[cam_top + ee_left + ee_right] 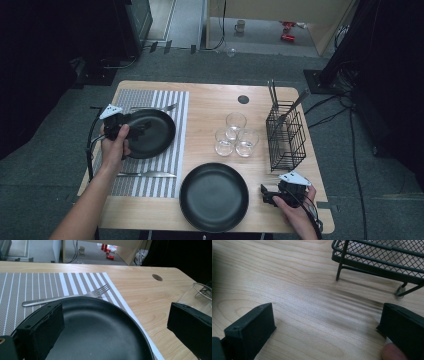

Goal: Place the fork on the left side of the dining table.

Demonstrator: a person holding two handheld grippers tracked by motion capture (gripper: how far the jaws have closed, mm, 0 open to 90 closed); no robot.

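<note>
Standing on grey carpet [60, 165], wooden table [210, 100] bears striped placemat [170, 165].

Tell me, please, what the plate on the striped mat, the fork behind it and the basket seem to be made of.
Plate: matte black, faint sheen, perhaps coated metal or ceramic; I cannot tell which.
Fork: brushed steel by its look, silver with soft highlights.
Basket: black-coated wire mesh, with thin rods and a visible grid.

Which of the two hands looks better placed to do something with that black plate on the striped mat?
Left. The left gripper hangs open right over the plate on the mat, jaws astride its rim. The right gripper rests open on bare table by the wire rack.
</note>
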